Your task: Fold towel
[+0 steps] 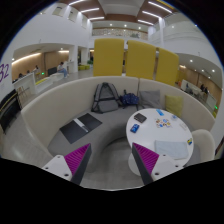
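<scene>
1. Hand-held gripper (112, 160) is held high, looking across a large open hall. Its two fingers stand well apart, magenta pads (77, 157) facing inward, nothing between them. It holds nothing.

2. No towel can be made out with any certainty. A round white counter (150, 133) sits just beyond the right finger, with a few small coloured items (163, 123) on top and a pale shape (172, 146) near its front edge. That shape might be cloth; I cannot tell.

3. Risk: the fold cannot start until the towel is found. A descent on the wrong pale object would mean a wasted grasp.

4. Risk: the small items share the counter top. If the towel lies there, a sweep of the fingers or a dragged corner could knock them off.

5. Left of the counter, a dark flat thing (80, 126) lies on the curved pale bench (60, 105); further back a dark bag (104, 98) stands against the yellow panels (137, 60). Neither looks like a towel. Heading that way would likely be a detour.

6. Risk: from this height, the approach is long. Coming down fast at a steep angle could jab a fingertip into the counter edge instead of sliding under a cloth hem.

7. Judgement: task looks not yet begun.
</scene>
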`<action>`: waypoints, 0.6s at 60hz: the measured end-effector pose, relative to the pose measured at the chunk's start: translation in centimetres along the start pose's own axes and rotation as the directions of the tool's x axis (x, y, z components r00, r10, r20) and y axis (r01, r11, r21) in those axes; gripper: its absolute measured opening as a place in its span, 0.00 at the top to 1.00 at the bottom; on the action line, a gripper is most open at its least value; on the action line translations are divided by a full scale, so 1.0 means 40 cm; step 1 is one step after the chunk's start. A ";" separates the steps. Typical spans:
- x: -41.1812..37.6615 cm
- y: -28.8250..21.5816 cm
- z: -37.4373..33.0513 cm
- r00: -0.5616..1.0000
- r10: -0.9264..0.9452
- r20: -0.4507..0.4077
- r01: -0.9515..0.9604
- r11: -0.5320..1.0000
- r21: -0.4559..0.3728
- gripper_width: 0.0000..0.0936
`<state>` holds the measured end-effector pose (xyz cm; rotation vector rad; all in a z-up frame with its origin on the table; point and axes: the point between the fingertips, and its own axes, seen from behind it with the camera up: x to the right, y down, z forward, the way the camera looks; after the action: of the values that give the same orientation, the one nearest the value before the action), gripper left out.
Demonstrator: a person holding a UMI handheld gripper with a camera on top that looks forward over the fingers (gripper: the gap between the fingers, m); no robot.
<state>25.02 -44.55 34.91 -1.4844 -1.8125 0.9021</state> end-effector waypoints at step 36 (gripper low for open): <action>0.485 0.079 0.162 0.953 0.133 -0.274 -0.141 0.990 -0.010 0.07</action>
<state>18.14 -25.84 29.44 -1.6804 -1.5440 0.6970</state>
